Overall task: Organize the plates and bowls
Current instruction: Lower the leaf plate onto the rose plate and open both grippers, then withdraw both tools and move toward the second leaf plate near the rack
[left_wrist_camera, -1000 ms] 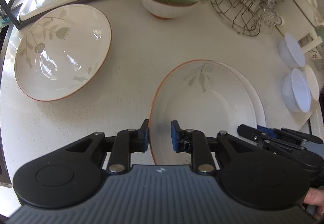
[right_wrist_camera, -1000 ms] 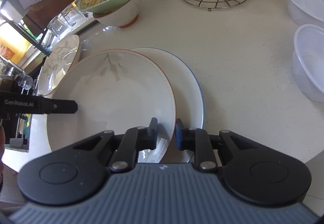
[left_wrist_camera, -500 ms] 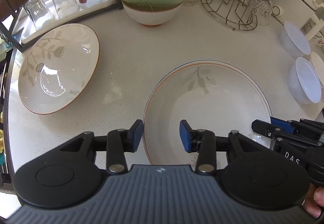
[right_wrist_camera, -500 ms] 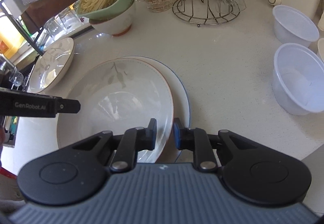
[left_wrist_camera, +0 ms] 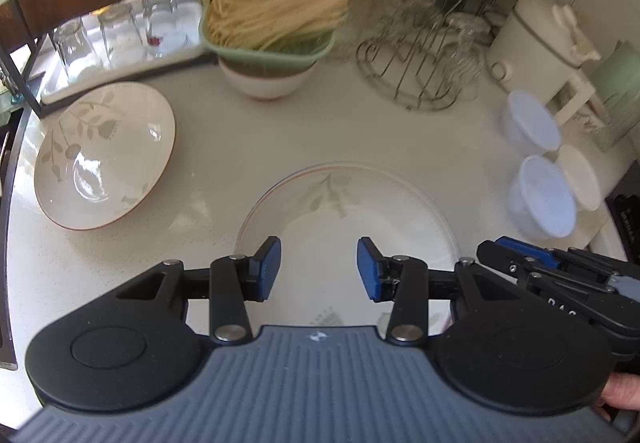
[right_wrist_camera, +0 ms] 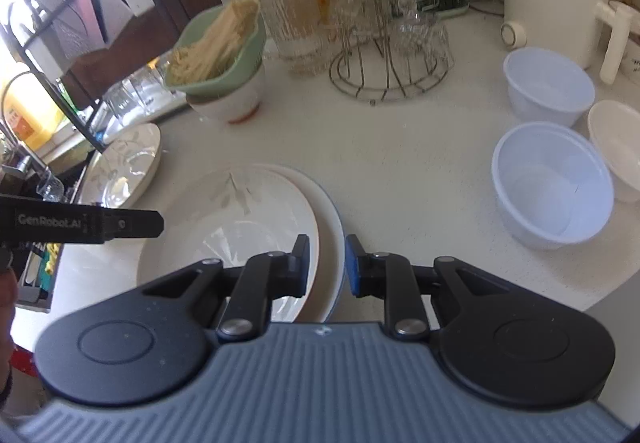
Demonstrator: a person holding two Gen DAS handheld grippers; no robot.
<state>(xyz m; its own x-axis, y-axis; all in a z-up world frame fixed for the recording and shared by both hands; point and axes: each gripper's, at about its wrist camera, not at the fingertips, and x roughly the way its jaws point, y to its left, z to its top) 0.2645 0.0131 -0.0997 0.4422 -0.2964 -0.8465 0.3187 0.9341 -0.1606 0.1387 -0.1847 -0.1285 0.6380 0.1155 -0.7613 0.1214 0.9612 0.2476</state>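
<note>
Left-wrist view, from left to right: a leaf-patterned plate (left_wrist_camera: pixel 105 155) lies alone at the left of the white surface (left_wrist_camera: pixel 224 131), well apart from the two stacked plates near you. Over that stack hangs your left claw (left_wrist_camera: pixel 318 267), released, its blue pads wide of the top plate (left_wrist_camera: pixel 348 219) and touching nothing. At the right edge your right claw (left_wrist_camera: pixel 520 253) reaches in over the stack's near right rim.

Right-wrist view: the top plate (right_wrist_camera: pixel 240 227) sits shifted left on the blue-rimmed plate (right_wrist_camera: pixel 334 227) beneath it. Your right claw (right_wrist_camera: pixel 326 263) straddles that lower rim, its jaws parting slightly; whether the pads press the rim or stand just off it cannot be told. To the right stand three pale plastic bowls (right_wrist_camera: pixel 552 183), close together.

Judging by the layout, the step in hand is letting go of the plate just stacked. To do it well, part the right claw fully before lifting, so the rim is not dragged; rise straight up. The offset looks worth squaring. The lone plate on the left seems the likely next pickup.
</note>
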